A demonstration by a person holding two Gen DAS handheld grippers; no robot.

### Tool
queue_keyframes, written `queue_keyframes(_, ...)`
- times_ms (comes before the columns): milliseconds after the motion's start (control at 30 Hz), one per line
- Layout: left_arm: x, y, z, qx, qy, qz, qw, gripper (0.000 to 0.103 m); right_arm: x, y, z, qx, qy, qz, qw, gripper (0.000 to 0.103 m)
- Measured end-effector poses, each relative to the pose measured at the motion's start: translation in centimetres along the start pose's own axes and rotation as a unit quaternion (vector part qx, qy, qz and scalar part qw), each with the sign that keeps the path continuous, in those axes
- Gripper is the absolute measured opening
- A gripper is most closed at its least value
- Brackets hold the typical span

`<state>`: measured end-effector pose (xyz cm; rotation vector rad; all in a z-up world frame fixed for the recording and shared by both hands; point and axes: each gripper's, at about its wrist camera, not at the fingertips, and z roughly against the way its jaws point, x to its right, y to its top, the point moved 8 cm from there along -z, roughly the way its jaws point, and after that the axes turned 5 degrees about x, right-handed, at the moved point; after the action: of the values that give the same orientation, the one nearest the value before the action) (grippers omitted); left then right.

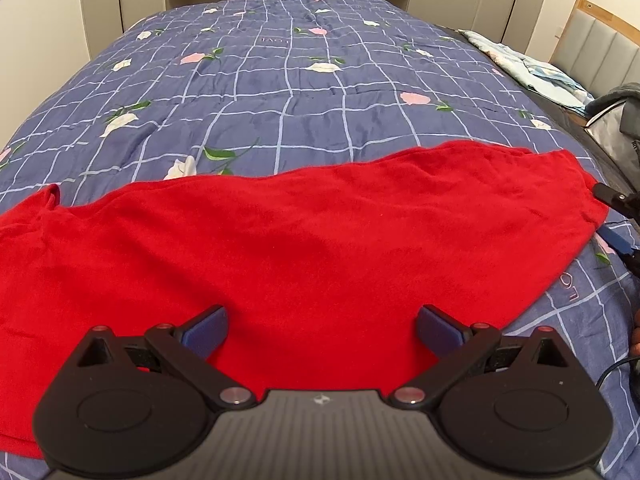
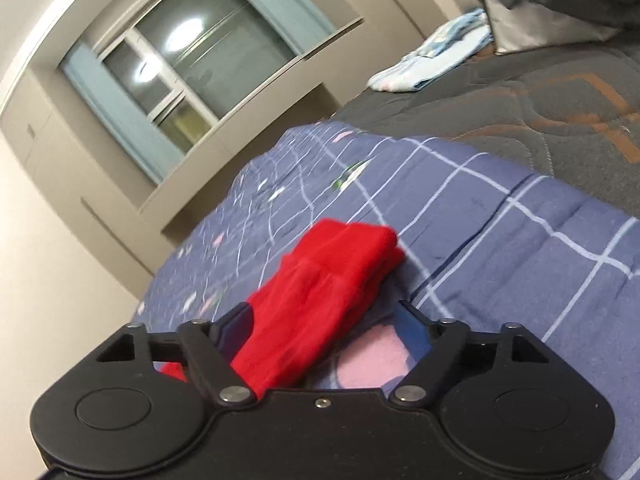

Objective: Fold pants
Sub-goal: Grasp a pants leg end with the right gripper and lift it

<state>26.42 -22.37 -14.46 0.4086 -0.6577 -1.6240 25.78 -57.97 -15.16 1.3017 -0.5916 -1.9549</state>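
The red pants lie spread across the near part of the bed, from the left edge to the right side. My left gripper is open and hovers over their near edge, with blue pads wide apart. My right gripper is open at the pants' right end; the red cloth lies between its spread fingers, not pinched. The right gripper's fingers also show at the pants' right tip in the left wrist view.
A blue checked quilt with flowers covers the bed. Folded light blue cloth lies at the far right by the headboard. A dark grey blanket and a grey bag lie to the right. Wardrobes and a window stand behind.
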Motion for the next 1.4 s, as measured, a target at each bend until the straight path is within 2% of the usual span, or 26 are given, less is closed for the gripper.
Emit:
queue_keyframes(133, 0.0, 0.0, 0.0, -0.001, 0.002, -0.001, 1.0000, 0.102, -0.2, 0.3, -2.4, -0.037, 0.021, 0.007, 0.999, 0.091)
queue_keyframes(233, 0.0, 0.0, 0.0, -0.002, 0.003, -0.002, 1.0000, 0.102, 0.0, 0.8, -3.6, -0.034, 0.044, -0.014, 0.998, 0.086)
queue_keyframes(300, 0.0, 0.0, 0.0, -0.002, 0.003, -0.001, 1.0000, 0.102, 0.4, 1.3, -3.7, -0.019, 0.043, -0.033, 0.998, 0.073)
queue_keyframes(367, -0.1, 0.2, 0.1, 0.002, 0.003, 0.007, 1.0000, 0.102, 1.6, 1.4, -3.5, -0.006, 0.029, -0.063, 0.998, 0.040)
queue_keyframes(433, -0.2, 0.6, 0.5, 0.018, -0.005, 0.029, 0.9994, 0.102, 3.0, 1.5, -3.3, 0.002, 0.023, -0.108, 0.994, 0.027)
queue_keyframes(467, -0.2, 0.8, 0.7, 0.025, -0.014, 0.039, 0.9988, 0.102, 3.4, 1.6, -3.2, 0.006, 0.027, -0.124, 0.992, 0.024)
queue_keyframes(533, 0.0, 1.1, 0.6, 0.025, -0.022, 0.046, 0.9984, 0.102, 3.2, 1.6, -3.1, 0.012, 0.024, -0.116, 0.993, 0.021)
queue_keyframes(700, 0.1, 1.3, -0.2, -0.003, -0.021, 0.047, 0.9987, 0.102, 1.0, 2.1, -2.4, 0.030, 0.001, -0.037, 0.999, 0.018)
queue_keyframes(800, -0.4, 2.3, 0.8, 0.014, -0.058, 0.088, 0.9943, 0.102, -1.8, 2.5, -1.2, 0.042, -0.004, 0.051, 0.998, 0.018)
queue_keyframes(900, -0.9, 3.4, 2.1, 0.042, -0.099, 0.125, 0.9863, 0.102, -5.8, 2.8, 0.1, 0.053, 0.006, 0.128, 0.990, 0.017)
queue_keyframes(1000, -1.3, 4.4, 3.6, 0.073, -0.138, 0.153, 0.9758, 0.102, -10.4, 2.6, 1.4, 0.062, 0.025, 0.198, 0.978, 0.017)
queue_keyframes(1133, -2.7, 5.0, 5.5, 0.106, -0.159, 0.183, 0.9643, 0.102, -16.4, 1.2, 2.4, 0.062, 0.050, 0.283, 0.956, 0.017)
queue_keyframes(1200, -3.8, 5.1, 6.1, 0.115, -0.159, 0.196, 0.9607, 0.102, -19.2, -0.4, 2.9, 0.054, 0.059, 0.320, 0.944, 0.017)
queue_keyframes(1300, -5.9, 4.9, 6.6, 0.123, -0.153, 0.217, 0.9563, 0.102, -22.6, -3.5, 3.4, 0.030, 0.075, 0.352, 0.933, 0.017)
queue_keyframes(1400, -8.1, 4.2, 6.7, 0.124, -0.142, 0.238, 0.9527, 0.102, -25.0, -7.7, 3.8, 0.000, 0.077, 0.393, 0.916, 0.017)
